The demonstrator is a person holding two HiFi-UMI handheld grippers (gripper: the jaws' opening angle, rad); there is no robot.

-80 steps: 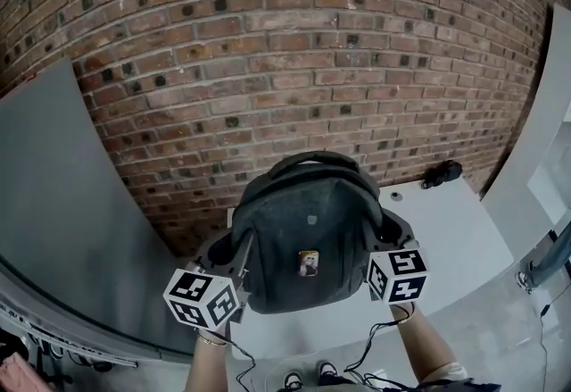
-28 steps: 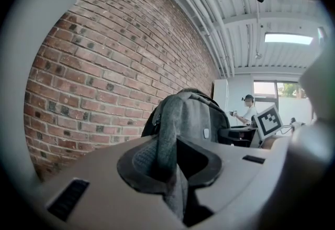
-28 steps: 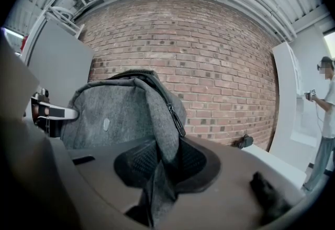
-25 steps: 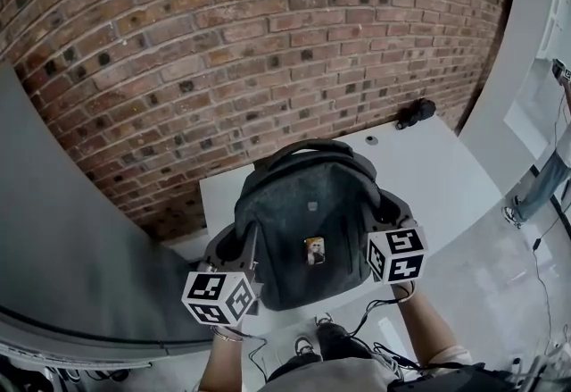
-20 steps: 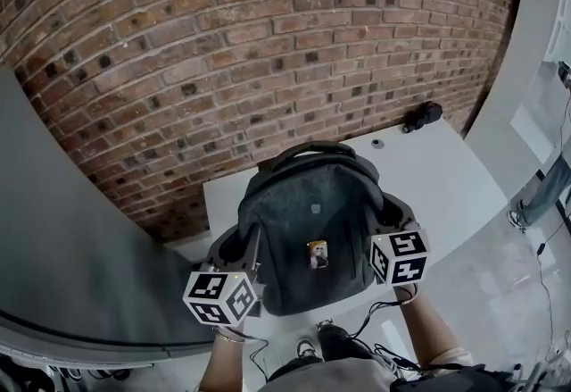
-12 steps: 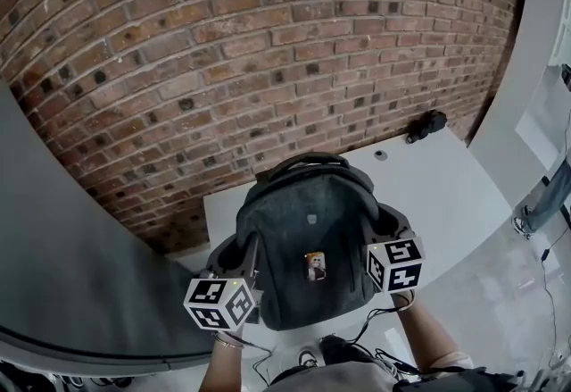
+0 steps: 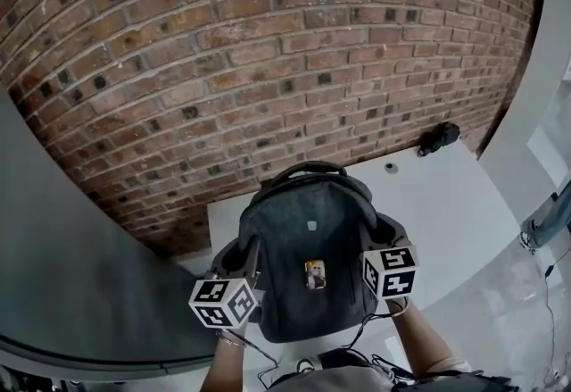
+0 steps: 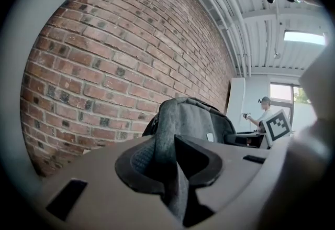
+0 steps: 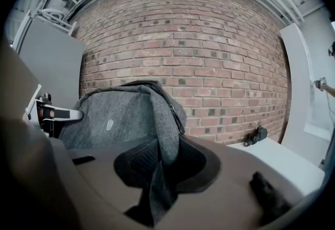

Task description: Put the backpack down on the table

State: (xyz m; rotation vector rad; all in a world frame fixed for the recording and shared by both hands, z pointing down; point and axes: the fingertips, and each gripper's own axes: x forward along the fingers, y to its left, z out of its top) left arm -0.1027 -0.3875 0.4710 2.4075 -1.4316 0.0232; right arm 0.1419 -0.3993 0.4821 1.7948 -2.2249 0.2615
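I hold a grey backpack (image 7: 308,234) upright between both grippers, over the near part of the white table (image 7: 455,198). My left gripper (image 7: 243,263) is shut on a fold of fabric at the bag's left side, and that fold (image 8: 168,158) runs between the jaws in the left gripper view (image 8: 175,174). At the right side my right gripper (image 7: 375,238) is shut on another grey fold (image 9: 165,148), also seen in the right gripper view (image 9: 156,174). The bag's bottom is hidden, so I cannot tell if it touches the table.
A brick wall (image 7: 268,69) rises just behind the table. A small black object (image 7: 440,137) and a small round thing (image 7: 391,168) lie at the table's far right. A grey panel (image 7: 62,247) stands left, a white panel (image 7: 535,113) right. A person (image 8: 261,113) stands far off.
Both grippers have carried the backpack forward toward the brick wall and a little lower, further over the table. Both grips look unchanged.
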